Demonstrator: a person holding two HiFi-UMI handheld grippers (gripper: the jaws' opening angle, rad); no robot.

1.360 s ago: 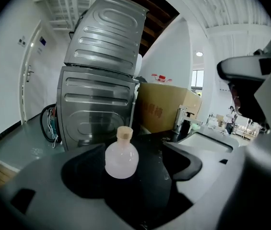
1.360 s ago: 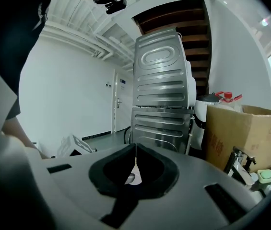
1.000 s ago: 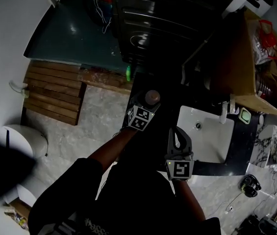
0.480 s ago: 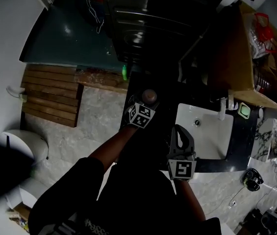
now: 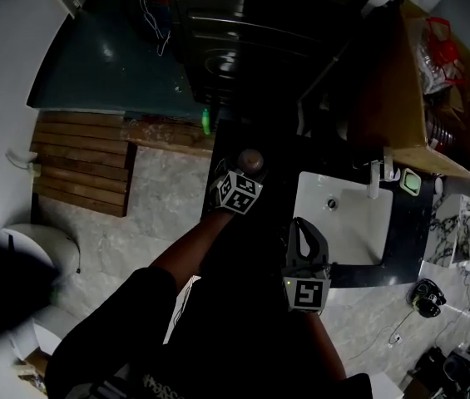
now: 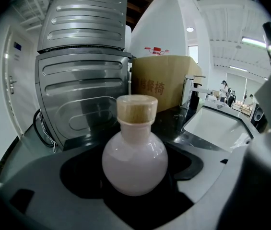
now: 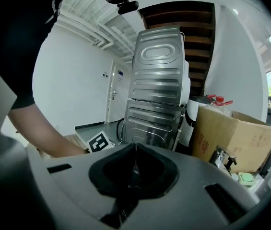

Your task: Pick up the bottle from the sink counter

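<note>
A round pale pink bottle (image 6: 134,162) with a cork stopper stands upright between the grey fingers (image 6: 39,186) of my left gripper, which is shut on its belly. In the head view the bottle (image 5: 250,160) shows just past the left gripper (image 5: 245,173), over the black sink counter (image 5: 278,166). My right gripper (image 5: 301,225) hovers near the counter's front edge, left of the basin. Its jaws meet in a thin line with nothing between them (image 7: 134,162).
A white sink basin (image 5: 343,223) with a faucet (image 5: 374,177) lies right of the bottle. A cardboard box (image 5: 418,98) stands behind it, a green soap (image 5: 410,184) beside the faucet. A steel appliance (image 6: 82,80) rises behind the counter. Wooden slats (image 5: 81,160) cover the floor at left.
Hardly anything differs. The head view has drifted a little, and the bottle stays in my left gripper at the same spot. The right gripper has barely shifted.
</note>
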